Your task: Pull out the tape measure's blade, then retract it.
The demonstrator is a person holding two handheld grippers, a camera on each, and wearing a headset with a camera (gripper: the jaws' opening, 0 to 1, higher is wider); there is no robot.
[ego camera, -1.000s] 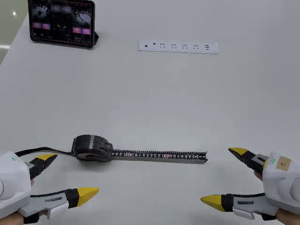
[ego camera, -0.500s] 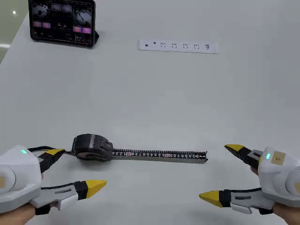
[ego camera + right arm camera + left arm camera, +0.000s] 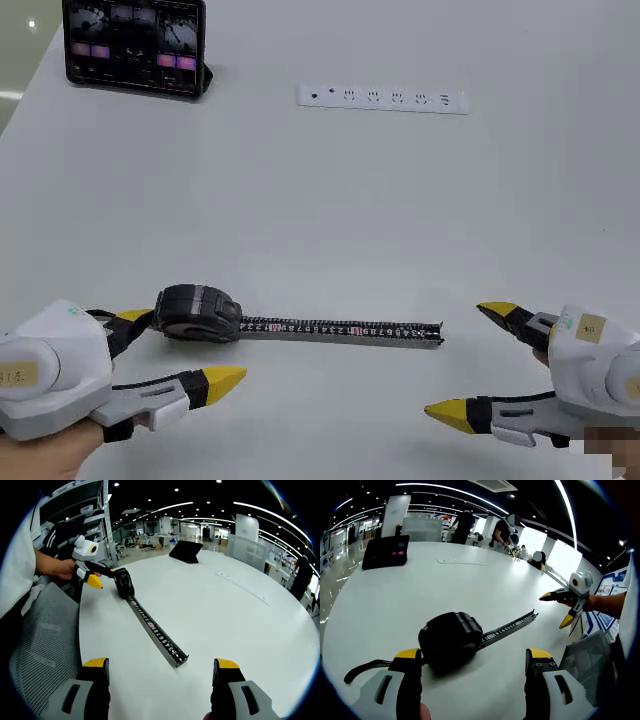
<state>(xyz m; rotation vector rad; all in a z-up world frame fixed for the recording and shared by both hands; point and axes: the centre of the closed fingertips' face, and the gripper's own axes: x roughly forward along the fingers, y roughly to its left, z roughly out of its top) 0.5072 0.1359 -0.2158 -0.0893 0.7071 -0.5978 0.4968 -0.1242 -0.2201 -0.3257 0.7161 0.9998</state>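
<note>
On the table [image 3: 330,210], at left, the left gripper [image 3: 185,347] has its jaws apart, far tip just beside the tape measure [image 3: 197,313]. The blade [image 3: 340,331] lies flat and extended, long axis left-right, hook end pointing right. Right gripper [image 3: 467,360] is near that end, jaws apart, not touching.

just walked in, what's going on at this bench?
A person holds two grippers over a white table. The tape measure lies there, blade pulled out flat. The left gripper is open beside the case, not gripping it; the right gripper is open, clear of the blade's far end. Retracting is not yet done.
</note>
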